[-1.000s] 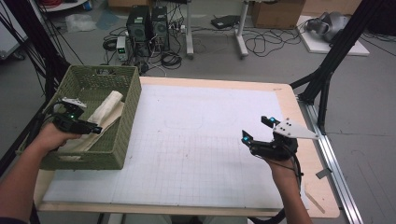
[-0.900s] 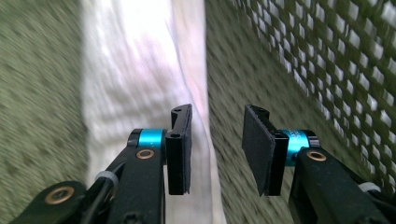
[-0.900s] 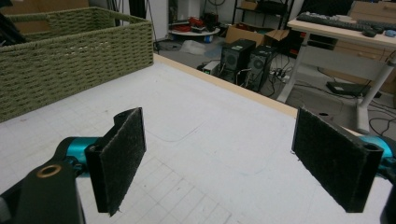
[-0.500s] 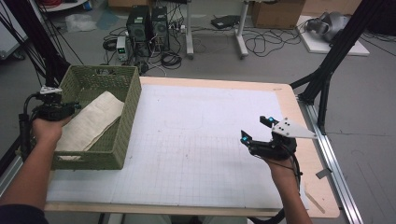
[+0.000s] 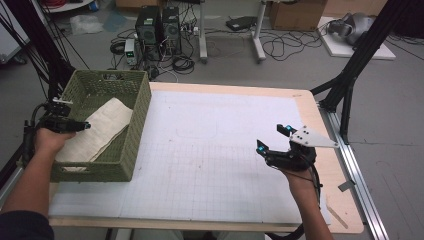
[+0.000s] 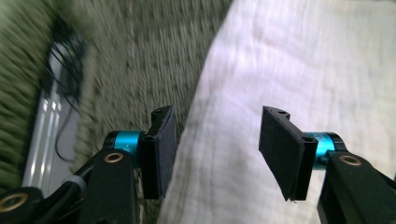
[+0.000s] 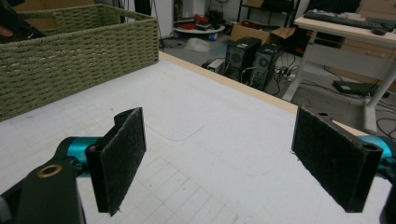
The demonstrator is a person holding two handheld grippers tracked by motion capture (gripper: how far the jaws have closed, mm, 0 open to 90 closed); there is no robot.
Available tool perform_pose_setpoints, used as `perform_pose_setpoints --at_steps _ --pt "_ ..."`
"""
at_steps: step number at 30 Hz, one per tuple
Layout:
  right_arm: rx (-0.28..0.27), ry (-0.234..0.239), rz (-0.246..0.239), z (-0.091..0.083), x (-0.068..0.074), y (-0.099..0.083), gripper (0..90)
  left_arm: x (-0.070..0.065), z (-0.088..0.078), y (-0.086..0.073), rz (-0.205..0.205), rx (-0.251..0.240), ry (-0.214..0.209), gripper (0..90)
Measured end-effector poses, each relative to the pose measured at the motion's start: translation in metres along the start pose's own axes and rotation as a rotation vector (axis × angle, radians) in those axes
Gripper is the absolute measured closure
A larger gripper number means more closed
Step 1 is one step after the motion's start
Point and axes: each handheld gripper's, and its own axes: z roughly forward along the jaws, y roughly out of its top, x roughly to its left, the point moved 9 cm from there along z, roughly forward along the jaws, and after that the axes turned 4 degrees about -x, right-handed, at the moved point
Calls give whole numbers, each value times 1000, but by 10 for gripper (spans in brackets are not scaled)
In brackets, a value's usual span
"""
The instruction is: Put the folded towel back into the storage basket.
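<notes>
One tabletop, white with a grid and a wooden edge, takes up the middle of the high view. At its left edge, left of centre in the frame, stands a green woven basket; in the right gripper view the basket sits in the upper left. Inside it lies a folded pale cloth, slanting from the upper right of the basket down to its lower left corner. In the left gripper view the cloth spreads over the right and centre of the frame, with the basket's weave blurred at upper left.

Left tongs sit at the basket's left rim, over the cloth's edge. Their jaws have just been opening and now stand apart, above the cloth but with none of it between the pads.

Right tongs hang over the tabletop's right part, lower right in the high view, well apart from the basket. Their jaws stand wide apart with nothing between them.
</notes>
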Motion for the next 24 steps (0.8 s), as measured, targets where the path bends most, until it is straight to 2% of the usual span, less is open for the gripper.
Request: perform_pose_setpoints --at_steps 3,6,7,8,9,10,12,15,16,18,20,21,23,24 --pt "1 1 0 0 0 0 171 0 2 -4 17 28 4 500" --pt "3 -2 7 -1 0 0 171 1 5 -12 -2 86 -8 531" --pt "0 -2 3 -1 -1 0 172 0 5 -13 -10 94 -15 574" --pt "0 -3 2 -2 -1 0 172 -1 4 -13 0 101 -26 655" --pt "0 -2 4 -2 -1 0 171 -2 3 -12 6 91 -27 780" --pt "3 -4 7 -2 -1 -1 172 -4 1 -9 16 76 -35 863" --pt "-1 -4 6 -3 -2 -1 172 -7 -1 -5 34 47 -42 874" --pt "-4 -5 11 -3 -2 -1 172 -15 -8 2 122 -5 -61 874" --pt "-6 -6 13 -3 -2 -1 172 -21 -9 3 177 -12 -70 873" --pt "-5 -5 19 -3 -2 -2 172 -28 -11 1 249 9 -72 872" --pt "-7 -2 18 -2 -1 -2 172 -37 -13 1 303 16 -82 868" --pt "-7 -2 19 -2 0 -2 172 -41 -14 2 317 8 -94 868" --pt "-8 -3 14 -1 0 -1 172 -54 -15 2 359 7 -126 867" --pt "-8 0 16 -1 1 0 172 -62 -15 0 378 14 -160 867"
